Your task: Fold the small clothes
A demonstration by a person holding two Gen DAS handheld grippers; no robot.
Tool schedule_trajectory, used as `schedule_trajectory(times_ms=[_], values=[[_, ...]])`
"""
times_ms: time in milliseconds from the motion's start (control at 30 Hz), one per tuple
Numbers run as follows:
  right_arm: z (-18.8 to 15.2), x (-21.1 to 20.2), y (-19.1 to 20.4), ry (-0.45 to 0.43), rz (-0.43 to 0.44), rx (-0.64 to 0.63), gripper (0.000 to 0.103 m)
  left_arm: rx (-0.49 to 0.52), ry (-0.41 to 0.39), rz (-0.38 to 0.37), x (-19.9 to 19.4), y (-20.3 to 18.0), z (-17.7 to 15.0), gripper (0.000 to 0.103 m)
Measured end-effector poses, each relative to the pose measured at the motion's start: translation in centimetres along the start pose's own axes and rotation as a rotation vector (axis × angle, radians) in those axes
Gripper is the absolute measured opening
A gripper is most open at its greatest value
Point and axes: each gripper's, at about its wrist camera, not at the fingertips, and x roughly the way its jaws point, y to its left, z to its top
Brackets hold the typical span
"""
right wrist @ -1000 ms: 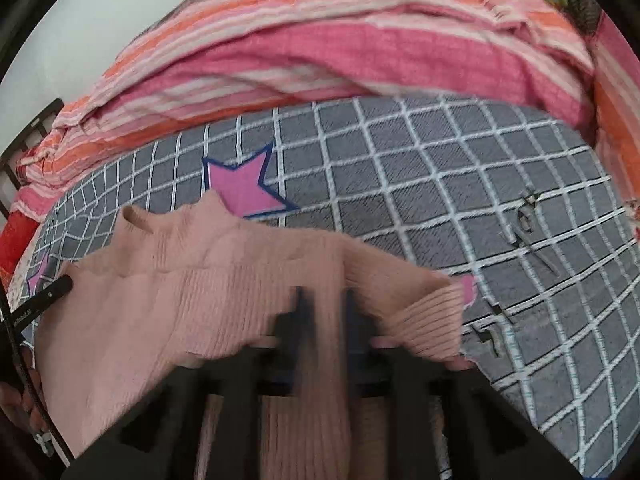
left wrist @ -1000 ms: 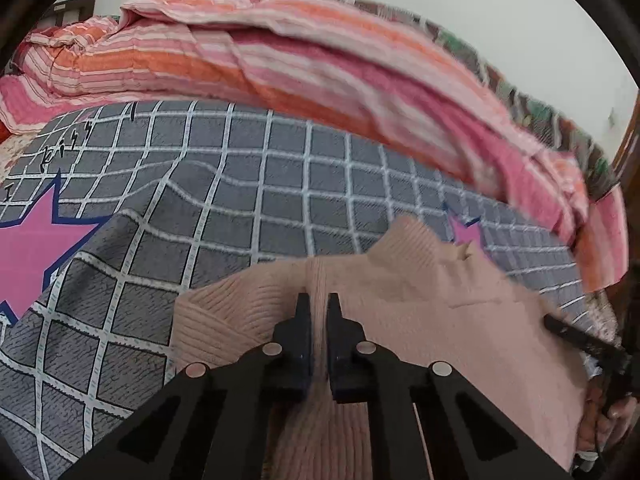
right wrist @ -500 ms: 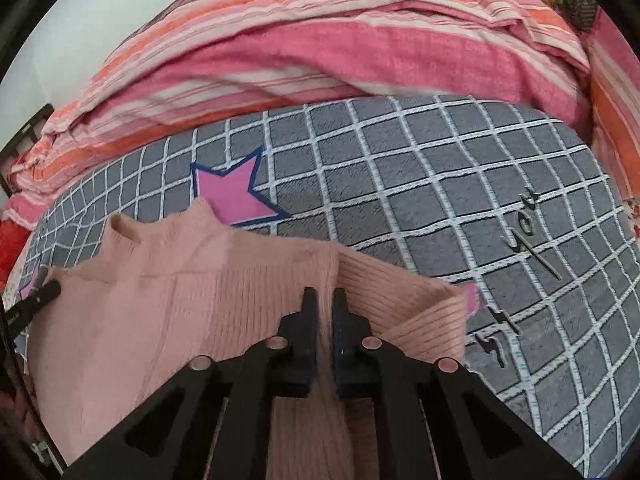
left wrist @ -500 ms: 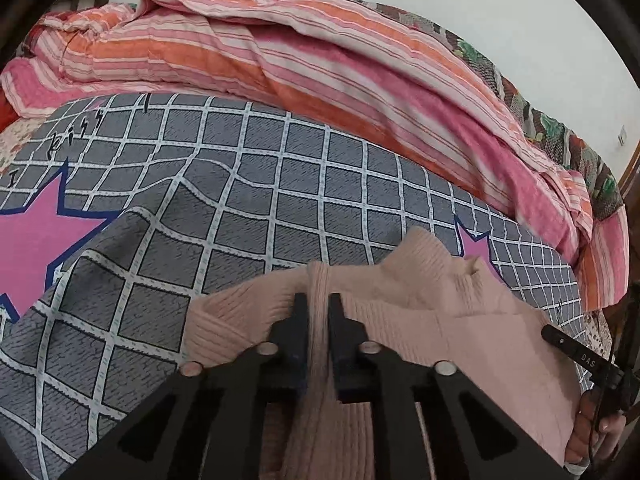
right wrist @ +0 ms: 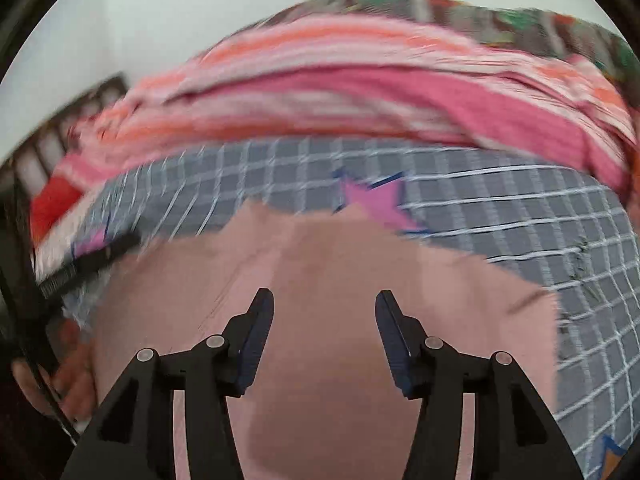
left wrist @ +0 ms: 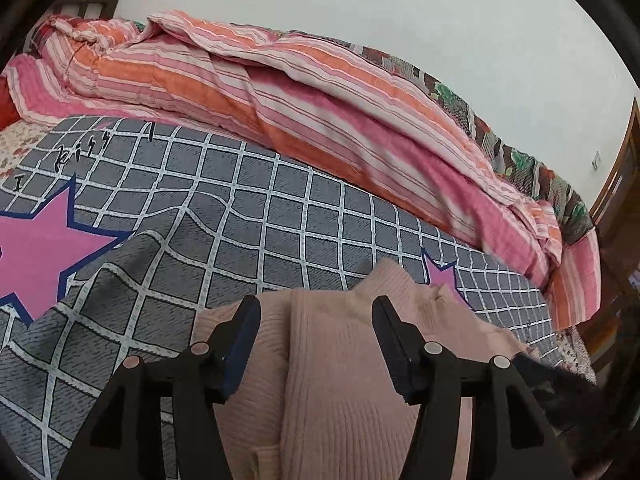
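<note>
I am looking down my left gripper (left wrist: 316, 312) at a pink ribbed sweater (left wrist: 340, 380) lying on a grey checked bedspread (left wrist: 248, 216), and its jaws have just been opening: they are standing spread now, with a raised fold of the knit running up between them but neither pad pressing on it. The sweater's collar is pointing away from me, just beside a small pink star (left wrist: 440, 276) printed on the spread, while a much larger pink star (left wrist: 36, 248) is sitting off to the left. Behind the spread a striped pink and orange quilt (left wrist: 280, 92) is lying bunched along a pale wall (left wrist: 400, 8), with a patterned blanket (left wrist: 500, 152) showing at its far edge. My right gripper (right wrist: 324, 308) is likewise parted, its jaws having just been opening, and it is hovering over the sweater (right wrist: 320, 280) with nothing pinched; whether the pads are brushing the cloth I cannot tell, since that view is badly smeared. In the right wrist view the left gripper's finger (right wrist: 92, 260) is showing as a dark bar at the sweater's left edge, with the person's hand (right wrist: 68, 380) below it.
</note>
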Motion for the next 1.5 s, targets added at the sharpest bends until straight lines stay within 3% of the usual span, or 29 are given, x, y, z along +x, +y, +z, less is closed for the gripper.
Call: schedule_trajectory(times_ms=[100,200,400,500,800,1000,1233,1500], values=[[-0.6,2.3,1.7,0.083,-0.068,-0.053,0.043,-0.008,-0.004,-0.008,-0.6,0.6,0.1,0.056],[-0.1,3.2,2.2,0.114,-0.124,-0.063,0.043,-0.016,-0.009,-0.017,-0.9,1.2,0.2,0.056],[2.1,5.4,0.6,0.191,-0.123,0.061,0.044,-0.015,-0.002,-0.022,-1.7,2.7,0.1,0.056],[2.8,6.2,0.4,0.197,-0.149,0.059,0.044,0.000,-0.012,-0.018,-2.2,3.2,0.1,0.056],[2.3,5.0,0.6,0.178,-0.147,0.062,0.044,-0.055,-0.048,-0.056,-3.7,4.7,0.4,0.054],[0.1,2.0,2.3,0.173,-0.164,0.028,0.043,-0.083,0.004,-0.166,-3.6,5.0,0.5,0.054],[-2.5,-1.4,3.8,0.120,-0.170,0.011,0.044,-0.038,0.030,-0.134,-3.3,4.4,-0.2,0.054],[-5.6,-3.7,5.9,0.048,-0.195,-0.049,0.043,-0.029,0.028,-0.181,-4.6,4.4,-1.4,0.056]])
